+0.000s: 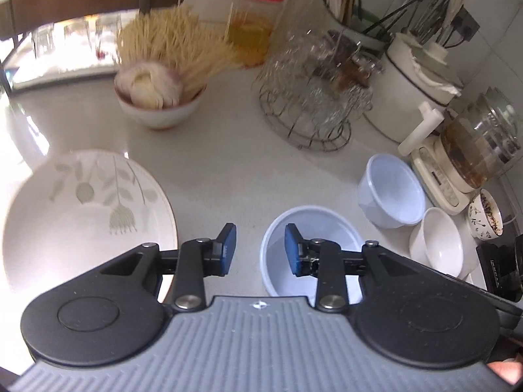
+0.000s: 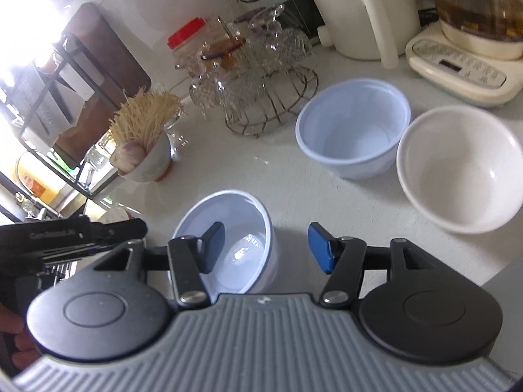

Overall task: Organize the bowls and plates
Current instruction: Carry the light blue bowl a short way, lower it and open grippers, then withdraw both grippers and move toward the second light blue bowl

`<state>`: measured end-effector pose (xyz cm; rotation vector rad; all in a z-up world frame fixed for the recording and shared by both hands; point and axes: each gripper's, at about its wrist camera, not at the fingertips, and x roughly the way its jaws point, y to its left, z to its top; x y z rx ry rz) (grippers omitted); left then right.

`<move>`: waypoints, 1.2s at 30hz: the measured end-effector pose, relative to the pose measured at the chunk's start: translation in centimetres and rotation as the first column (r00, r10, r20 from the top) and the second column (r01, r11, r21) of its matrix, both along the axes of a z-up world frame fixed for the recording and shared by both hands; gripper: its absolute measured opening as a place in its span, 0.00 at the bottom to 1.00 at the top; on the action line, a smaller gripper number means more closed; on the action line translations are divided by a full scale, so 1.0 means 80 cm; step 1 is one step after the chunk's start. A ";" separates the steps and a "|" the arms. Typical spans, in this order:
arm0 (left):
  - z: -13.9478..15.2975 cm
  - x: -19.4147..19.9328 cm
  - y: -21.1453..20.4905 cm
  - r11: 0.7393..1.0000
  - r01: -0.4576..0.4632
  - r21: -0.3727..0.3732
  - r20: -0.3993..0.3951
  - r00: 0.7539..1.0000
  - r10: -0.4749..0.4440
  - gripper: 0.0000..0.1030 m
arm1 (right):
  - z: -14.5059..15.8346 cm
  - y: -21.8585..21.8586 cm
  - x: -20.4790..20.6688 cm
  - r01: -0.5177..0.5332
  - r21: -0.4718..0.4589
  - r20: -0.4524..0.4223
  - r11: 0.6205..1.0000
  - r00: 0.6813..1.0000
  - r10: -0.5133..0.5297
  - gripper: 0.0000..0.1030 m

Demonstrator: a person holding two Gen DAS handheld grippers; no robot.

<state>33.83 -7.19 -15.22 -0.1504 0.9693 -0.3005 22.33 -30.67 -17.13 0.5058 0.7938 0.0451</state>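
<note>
My left gripper (image 1: 260,250) hangs partly open with nothing between its pads; one pad sits over the rim of the near blue bowl (image 1: 312,225), which stands upright on the white counter (image 1: 212,150). My right gripper (image 2: 266,246) is wider open and also empty, its left finger above that same bowl (image 2: 228,225). Left of the near blue bowl lies the leaf-patterned plate (image 1: 81,209). Beyond it to the right stand a second blue bowl (image 2: 353,130) and, touching that one, a white bowl (image 2: 457,166).
</note>
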 end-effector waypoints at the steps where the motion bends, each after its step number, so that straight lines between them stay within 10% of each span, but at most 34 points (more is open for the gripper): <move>1: 0.009 -0.001 0.000 1.000 0.002 0.003 0.006 1.000 -0.002 0.37 | 0.006 0.000 -0.001 -0.001 -0.004 0.004 1.000 1.000 0.001 0.58; 22: 0.134 -0.072 -0.020 0.994 0.104 -0.028 0.118 0.988 -0.100 0.38 | 0.133 0.001 -0.067 0.037 -0.078 0.134 0.996 0.991 -0.027 0.58; 36: 0.147 -0.078 -0.014 0.959 0.277 -0.052 0.109 0.957 -0.270 0.38 | 0.162 0.033 -0.109 0.214 -0.136 0.151 0.967 0.969 -0.193 0.58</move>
